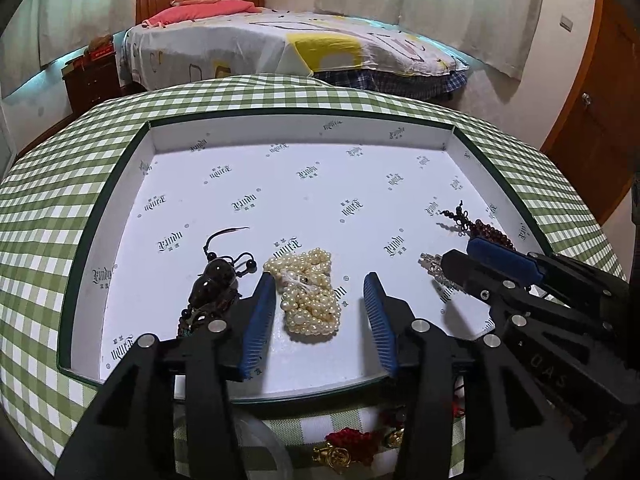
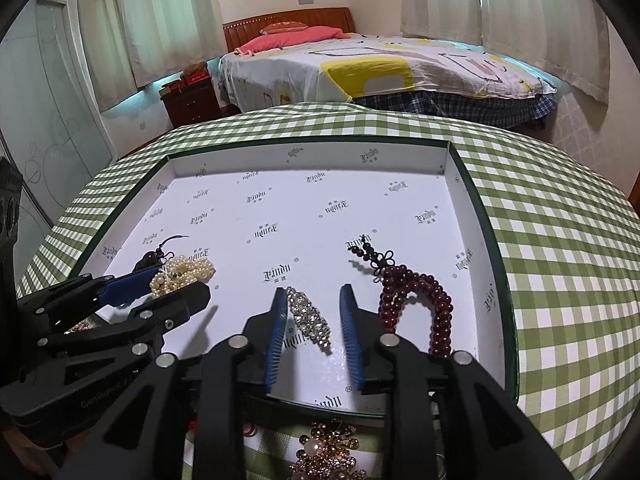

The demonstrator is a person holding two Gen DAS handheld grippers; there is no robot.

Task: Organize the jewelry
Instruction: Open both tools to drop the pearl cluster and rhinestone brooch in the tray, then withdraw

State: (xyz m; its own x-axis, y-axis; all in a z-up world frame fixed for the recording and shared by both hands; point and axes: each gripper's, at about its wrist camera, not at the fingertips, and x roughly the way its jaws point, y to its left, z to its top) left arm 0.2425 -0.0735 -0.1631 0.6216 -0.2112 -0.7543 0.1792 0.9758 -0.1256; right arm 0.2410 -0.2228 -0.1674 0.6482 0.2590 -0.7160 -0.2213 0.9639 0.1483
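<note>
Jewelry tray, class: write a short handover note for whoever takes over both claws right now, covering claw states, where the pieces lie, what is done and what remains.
Left claw: open, the pearl bundle lying between its fingers, not pinched.
Right claw: open, the rhinestone piece lying between its fingers.
In the tray: dark pendant on a cord left of the pearls; red bead bracelet at the right.
Done: four pieces laid in the tray.
Left: a gold brooch and a red and gold ornament lie on the checked cloth in front of the tray.
</note>
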